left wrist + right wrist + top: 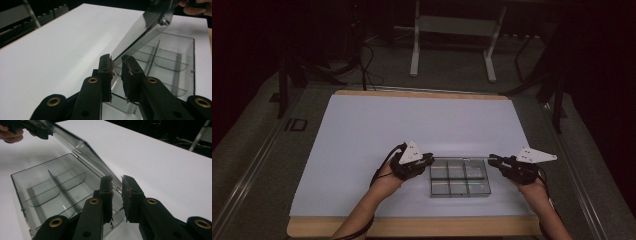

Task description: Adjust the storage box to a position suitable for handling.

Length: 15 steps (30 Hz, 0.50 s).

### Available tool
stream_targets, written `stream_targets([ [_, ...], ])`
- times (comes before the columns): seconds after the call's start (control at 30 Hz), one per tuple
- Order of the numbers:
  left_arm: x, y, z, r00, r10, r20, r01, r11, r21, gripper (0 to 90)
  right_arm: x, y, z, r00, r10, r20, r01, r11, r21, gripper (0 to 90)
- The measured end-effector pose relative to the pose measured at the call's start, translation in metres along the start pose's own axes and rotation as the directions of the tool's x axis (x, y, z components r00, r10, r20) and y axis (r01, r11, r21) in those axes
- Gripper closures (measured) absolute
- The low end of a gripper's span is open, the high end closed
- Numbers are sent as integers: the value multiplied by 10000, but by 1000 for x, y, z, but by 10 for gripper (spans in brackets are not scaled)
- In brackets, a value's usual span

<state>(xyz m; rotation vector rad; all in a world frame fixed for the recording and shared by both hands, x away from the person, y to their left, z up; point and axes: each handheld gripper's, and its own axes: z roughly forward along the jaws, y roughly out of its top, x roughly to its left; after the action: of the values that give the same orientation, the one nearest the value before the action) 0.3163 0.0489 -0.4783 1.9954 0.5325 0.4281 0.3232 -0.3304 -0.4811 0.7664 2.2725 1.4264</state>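
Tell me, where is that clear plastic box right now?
In the high view the clear compartment box sits on the white table near its front edge, between the left gripper and right gripper, lid raised.

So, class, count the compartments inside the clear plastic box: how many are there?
6, in the clear box: three in the far row, left, middle, right, and three in the near row, left, middle, right. None seems hidden.

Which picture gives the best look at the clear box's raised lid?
The right gripper view: the lid slopes up from the box toward the far hand-held gripper. The left gripper view shows the lid closer, partly cut off. The high view shows it edge-on, as a thin line.
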Motion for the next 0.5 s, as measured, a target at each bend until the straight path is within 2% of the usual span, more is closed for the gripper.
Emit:
stream_targets([
  [0.37, 6, 5, 3, 9998, -137, -153, 134, 9998, -178, 807, -3, 6, 4, 9995, -54, 309, 56, 10000, -46, 806],
  [0.5, 11, 7, 5, 9991, -244, -333, 234, 9993, -293, 821, -5, 9, 5, 9990, -7, 438, 14, 9999, -148, 818],
])
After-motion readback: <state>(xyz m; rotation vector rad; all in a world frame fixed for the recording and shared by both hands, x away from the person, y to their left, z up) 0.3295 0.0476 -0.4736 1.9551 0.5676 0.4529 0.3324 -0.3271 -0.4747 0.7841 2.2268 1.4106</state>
